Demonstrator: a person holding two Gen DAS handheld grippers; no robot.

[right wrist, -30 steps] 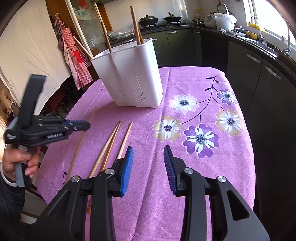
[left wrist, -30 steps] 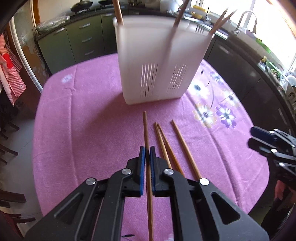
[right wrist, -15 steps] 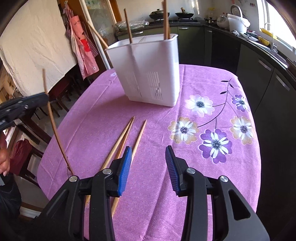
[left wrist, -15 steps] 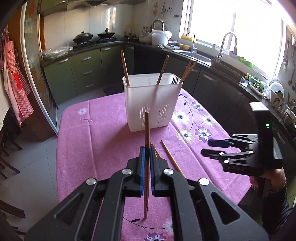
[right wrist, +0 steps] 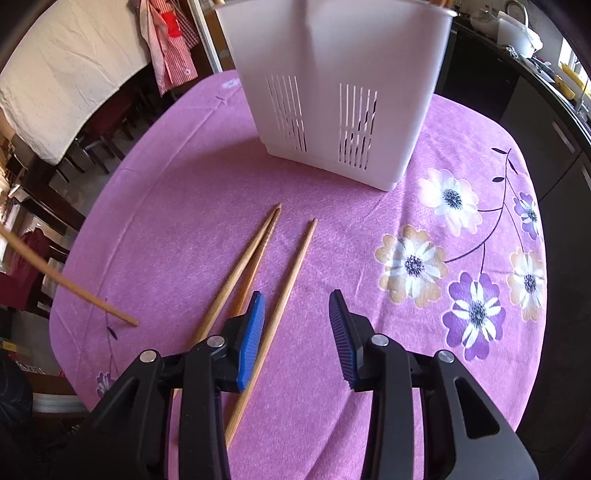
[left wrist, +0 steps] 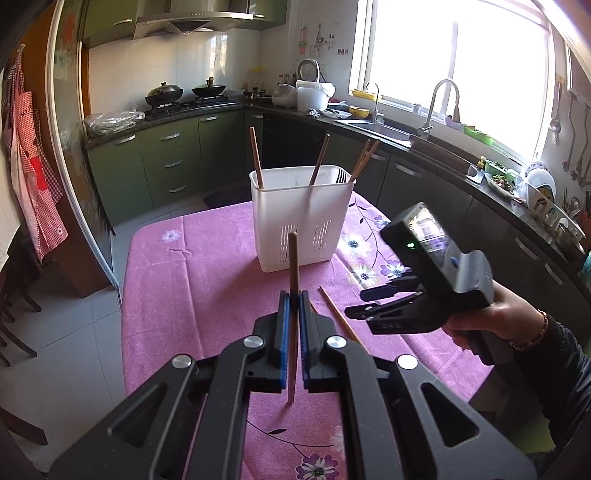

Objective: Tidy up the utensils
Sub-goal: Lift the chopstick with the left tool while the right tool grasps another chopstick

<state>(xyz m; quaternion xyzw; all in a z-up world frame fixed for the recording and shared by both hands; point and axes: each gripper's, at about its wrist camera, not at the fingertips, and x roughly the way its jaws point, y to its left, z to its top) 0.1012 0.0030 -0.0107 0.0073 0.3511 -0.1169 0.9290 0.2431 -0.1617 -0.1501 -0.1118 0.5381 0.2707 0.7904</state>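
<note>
Kitchen with green cabinets (left wrist: 166, 162) under dark countertop (left wrist: 436, 147); range hood (left wrist: 195, 18) over two woks on hob (left wrist: 184, 92); bright window (left wrist: 454, 51) behind sink tap (left wrist: 439, 99); pale tiled floor (left wrist: 62, 325); red checked apron (left wrist: 29, 166) hanging left; table under pink floral cloth (right wrist: 177, 206)

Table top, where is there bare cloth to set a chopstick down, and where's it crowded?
Free: the pink tablecloth left of the white holder, and the flowered stretch to its right. Crowded: the middle, where three loose chopsticks lie under the right gripper.
</note>
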